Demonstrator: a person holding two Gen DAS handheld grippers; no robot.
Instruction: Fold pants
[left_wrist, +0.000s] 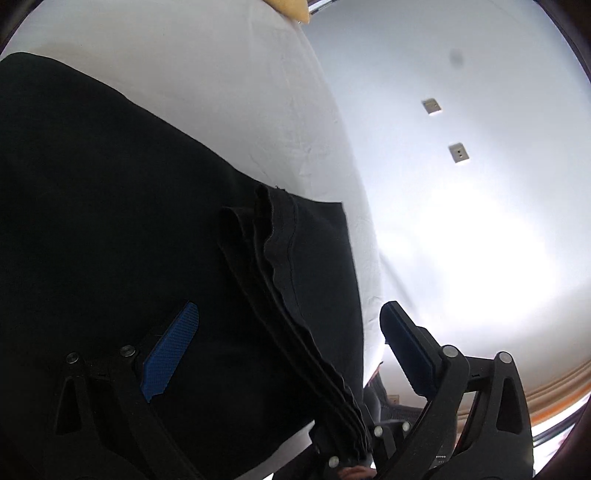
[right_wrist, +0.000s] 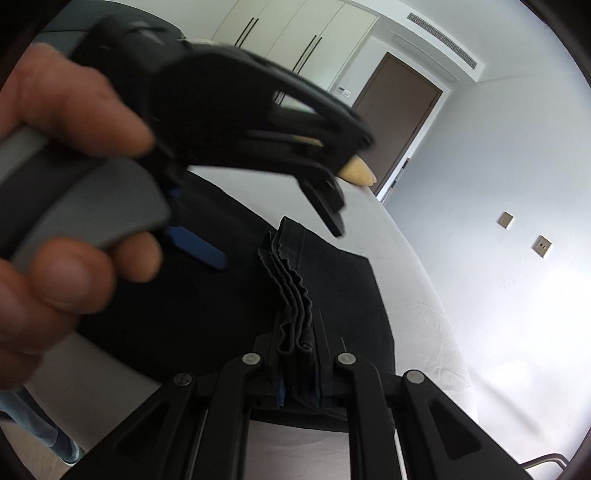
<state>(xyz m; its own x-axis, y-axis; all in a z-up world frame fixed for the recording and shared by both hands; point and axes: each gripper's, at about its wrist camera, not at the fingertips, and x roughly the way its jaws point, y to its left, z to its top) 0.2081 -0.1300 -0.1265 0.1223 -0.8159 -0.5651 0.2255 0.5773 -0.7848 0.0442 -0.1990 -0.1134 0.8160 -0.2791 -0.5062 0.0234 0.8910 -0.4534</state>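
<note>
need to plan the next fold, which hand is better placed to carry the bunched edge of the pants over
Right. The right tool is already shut on the bunched edge of the pants, while the left tool is open, its fingers either side of that edge, holding nothing.

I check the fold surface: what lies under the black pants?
A white sheet shows around the black pants. What the pants cover is hidden. The right gripper pinches their stacked edge; the left gripper is open.

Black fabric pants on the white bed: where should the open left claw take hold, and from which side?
On the stacked, wavy hem edges of the black fabric pants, beyond the right claw's clamp. Come end-on along the ridge, one finger each side: they stand proud.
</note>
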